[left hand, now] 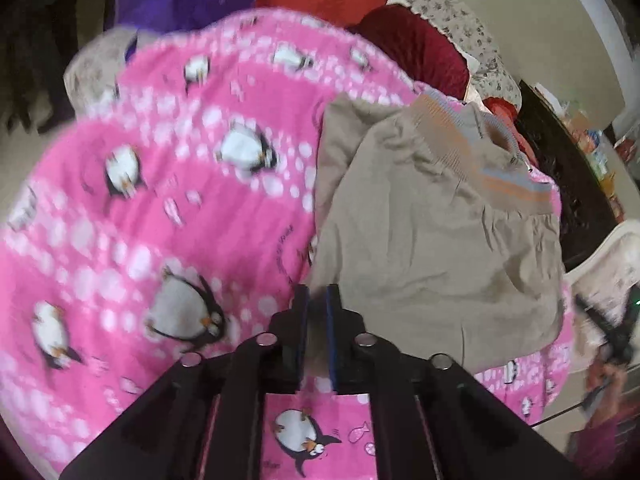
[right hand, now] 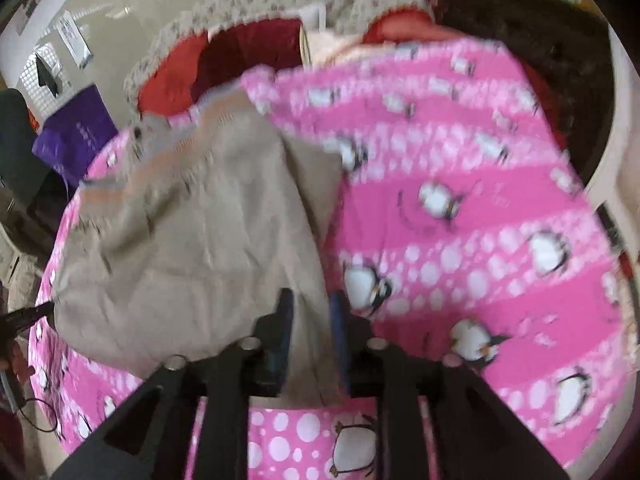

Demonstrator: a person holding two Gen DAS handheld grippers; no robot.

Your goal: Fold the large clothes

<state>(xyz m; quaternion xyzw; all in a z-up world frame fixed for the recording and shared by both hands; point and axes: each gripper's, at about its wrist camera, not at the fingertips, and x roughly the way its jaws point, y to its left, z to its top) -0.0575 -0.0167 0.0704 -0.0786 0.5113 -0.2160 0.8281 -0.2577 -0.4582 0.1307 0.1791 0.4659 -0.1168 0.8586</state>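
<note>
**Both grippers at the near hem of the beige garment**

The beige garment [left hand: 436, 240], a jacket or trousers by its striped orange-and-grey ribbed band [left hand: 500, 176], lies spread on a pink penguin-print blanket [left hand: 160, 200] that covers the bed and serves as the folding surface. Its ribbed end points away, so the plain near edge is the one within reach.

The left gripper [left hand: 317, 300] has its jaws pinched almost together on that near edge, with a sliver of beige cloth caught between the blue pads. It sits at the corner closest to the open blanket, a sensible place to lift from.

The right gripper [right hand: 312, 308] straddles the same garment with a narrow gap between its jaws. Cloth fills that gap, but blur keeps me from telling whether the pads press on it.

Two holds on one edge suggest the hem is meant to travel toward the band, halving the piece. Red cushions [left hand: 416, 48] lie beyond, well apart.
</note>
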